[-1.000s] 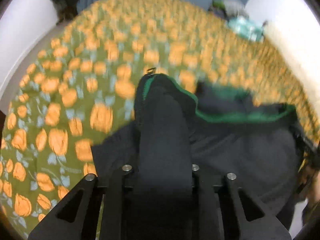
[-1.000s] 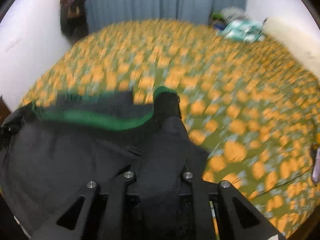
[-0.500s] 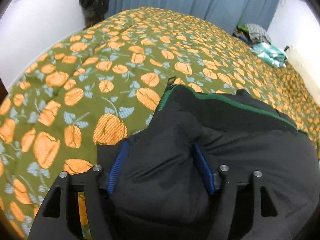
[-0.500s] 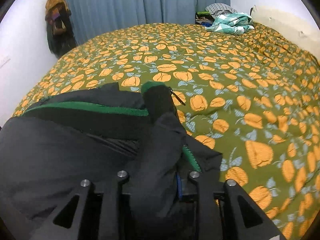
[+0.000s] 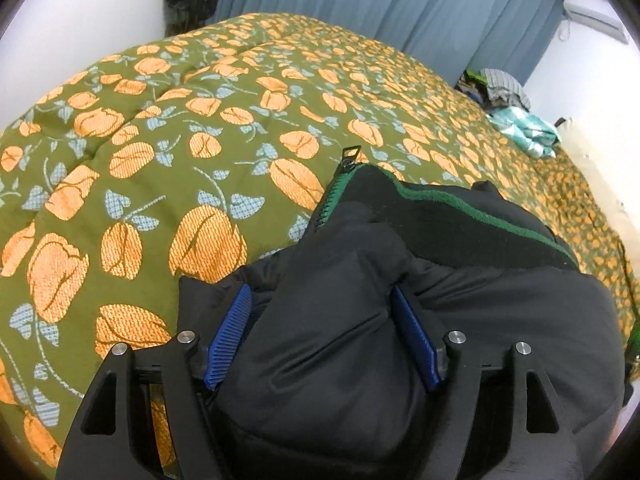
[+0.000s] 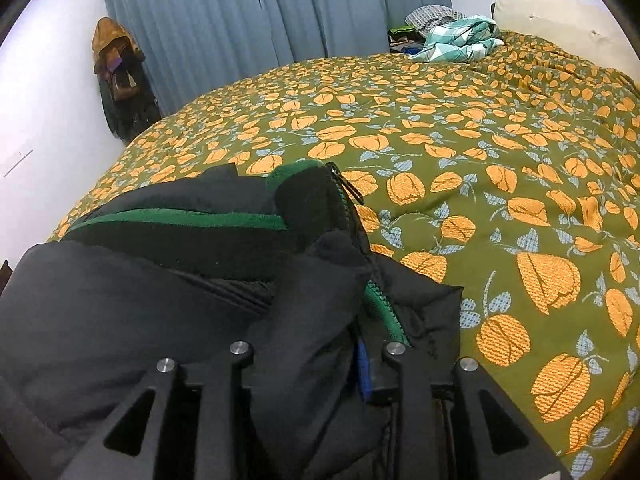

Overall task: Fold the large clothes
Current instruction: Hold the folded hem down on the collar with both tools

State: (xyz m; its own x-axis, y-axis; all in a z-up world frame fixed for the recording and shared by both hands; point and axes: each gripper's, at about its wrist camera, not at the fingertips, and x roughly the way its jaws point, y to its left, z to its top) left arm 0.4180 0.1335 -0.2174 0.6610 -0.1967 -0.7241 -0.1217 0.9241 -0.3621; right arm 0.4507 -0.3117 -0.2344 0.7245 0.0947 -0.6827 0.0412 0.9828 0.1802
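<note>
A black padded jacket (image 5: pixel 460 300) with green collar trim and a green zipper lies at the near edge of the bed. It also shows in the right wrist view (image 6: pixel 140 280). My left gripper (image 5: pixel 320 308) has its blue pads wide apart with a bunch of jacket fabric between them. My right gripper (image 6: pixel 316 344) is shut on the jacket's front edge beside the green zipper (image 6: pixel 380 304); a blue pad (image 6: pixel 363 368) shows at the fabric. The fingertips are mostly hidden by the cloth.
The bed has an olive quilt with orange flowers (image 6: pixel 480 152). Crumpled clothes (image 6: pixel 456 40) lie at the far corner by a cream headboard (image 6: pixel 560 12). Blue curtains (image 6: pixel 280 12) hang behind. Coats (image 6: pixel 116 68) hang on the left wall.
Both grippers lowered the jacket onto the bed and came in lower over it. The left gripper's jaws opened from a tight pinch to wide apart. The right stayed closed.
</note>
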